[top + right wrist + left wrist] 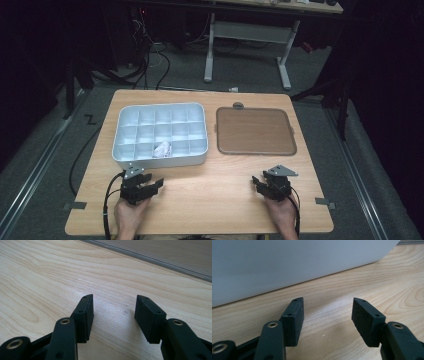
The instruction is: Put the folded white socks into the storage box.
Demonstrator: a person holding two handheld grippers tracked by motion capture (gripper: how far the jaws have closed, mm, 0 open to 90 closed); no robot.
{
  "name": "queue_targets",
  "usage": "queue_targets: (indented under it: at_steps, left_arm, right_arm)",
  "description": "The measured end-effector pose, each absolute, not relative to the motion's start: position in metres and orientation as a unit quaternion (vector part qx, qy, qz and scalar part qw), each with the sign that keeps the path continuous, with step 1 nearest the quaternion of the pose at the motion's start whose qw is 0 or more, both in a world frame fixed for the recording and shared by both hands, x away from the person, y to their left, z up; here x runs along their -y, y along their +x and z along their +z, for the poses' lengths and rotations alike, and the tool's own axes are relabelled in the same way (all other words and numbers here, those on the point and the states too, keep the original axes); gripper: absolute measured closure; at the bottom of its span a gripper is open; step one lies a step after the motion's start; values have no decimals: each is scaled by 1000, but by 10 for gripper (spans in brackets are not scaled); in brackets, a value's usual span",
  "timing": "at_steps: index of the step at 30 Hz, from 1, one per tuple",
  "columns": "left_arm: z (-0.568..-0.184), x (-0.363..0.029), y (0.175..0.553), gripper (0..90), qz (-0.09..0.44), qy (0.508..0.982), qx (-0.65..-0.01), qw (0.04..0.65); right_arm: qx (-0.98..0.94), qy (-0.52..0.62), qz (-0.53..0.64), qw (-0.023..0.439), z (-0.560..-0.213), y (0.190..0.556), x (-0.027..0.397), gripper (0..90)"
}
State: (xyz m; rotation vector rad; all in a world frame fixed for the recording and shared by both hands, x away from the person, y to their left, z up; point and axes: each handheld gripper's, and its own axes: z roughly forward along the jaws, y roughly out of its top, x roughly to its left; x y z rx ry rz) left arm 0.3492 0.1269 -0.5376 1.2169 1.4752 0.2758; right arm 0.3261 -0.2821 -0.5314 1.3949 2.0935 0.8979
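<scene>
Both grippers, left (150, 186) and right (263, 184), spread, empty. Lid (255, 131) likely goes on box (160, 159): grip opposite edges, lift level.

A white compartment tray (160, 132) lies flat on the table, crumpled paper (162, 149) inside.

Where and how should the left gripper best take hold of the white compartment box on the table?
Probably its near long wall: the compartment box lies flat and far wider than the open left gripper, so come from above and straddle the thin rim, one jaw outside, one inside a compartment.
</scene>
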Motion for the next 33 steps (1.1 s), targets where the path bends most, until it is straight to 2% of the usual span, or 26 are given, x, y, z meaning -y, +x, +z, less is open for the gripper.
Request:
queue_targets:
  at_steps: [21, 33]
  left_arm:
    - [-541, -120, 353, 420, 145, 522, -616, 572]
    - [-541, -120, 355, 398, 141, 519, -618, 574]
  right_arm:
    - [-763, 507, 327, 233, -531, 326, 282, 497]
    - [-763, 507, 327, 233, -531, 326, 282, 489]
